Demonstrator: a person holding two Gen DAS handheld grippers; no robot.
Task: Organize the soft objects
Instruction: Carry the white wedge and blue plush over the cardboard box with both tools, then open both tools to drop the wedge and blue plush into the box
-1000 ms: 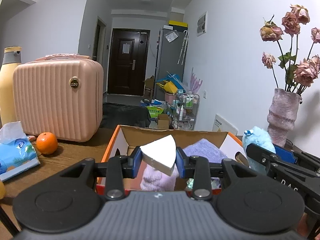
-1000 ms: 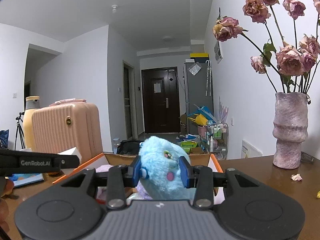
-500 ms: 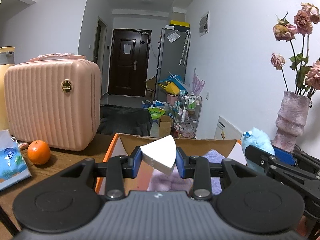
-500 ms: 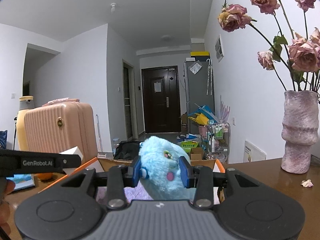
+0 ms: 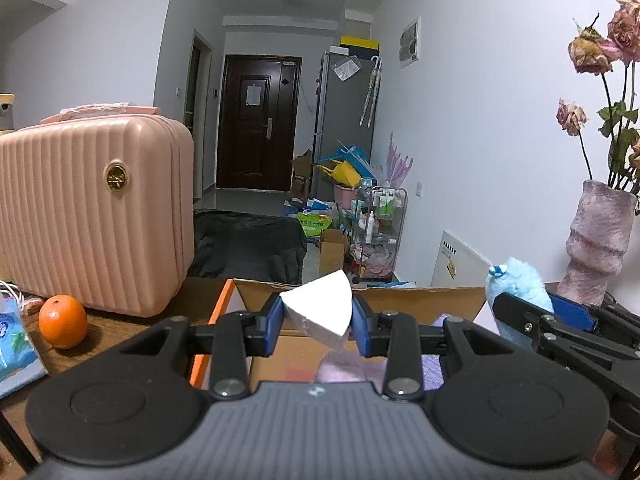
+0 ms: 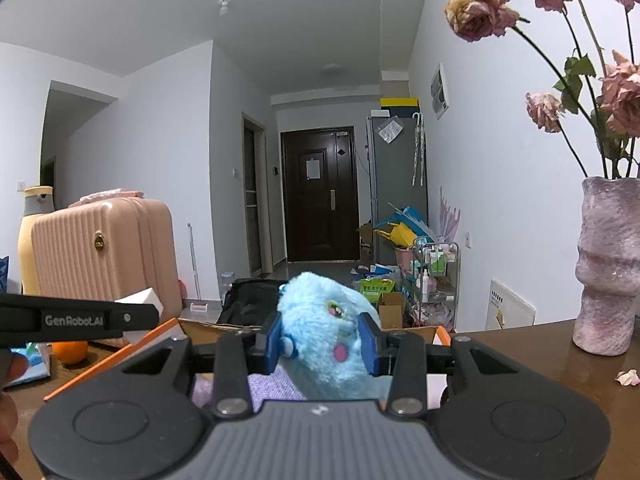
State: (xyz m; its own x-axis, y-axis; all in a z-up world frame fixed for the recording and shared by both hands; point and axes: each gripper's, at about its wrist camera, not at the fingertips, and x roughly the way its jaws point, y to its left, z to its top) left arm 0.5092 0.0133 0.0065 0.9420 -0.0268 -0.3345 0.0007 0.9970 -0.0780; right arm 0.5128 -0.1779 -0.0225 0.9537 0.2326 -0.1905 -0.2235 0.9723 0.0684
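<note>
Lower centre of both frames: we note left gripper (image 5: 318, 322) clamps sponge (image 5: 318, 311), right gripper (image 6: 323, 343) clamps plush (image 6: 326, 340); towels already inside box (image 5: 420, 300), both items unplaced.

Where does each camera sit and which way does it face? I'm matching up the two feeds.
Left wrist: on the left gripper, facing the hallway over the cardboard box; its fingers clamp a white wedge; the right gripper shows.
Right wrist: on the right gripper, same heading; its fingers clamp a blue plush toy; the left gripper shows.
Shared: box, pink suitcase, vase, door.
</note>
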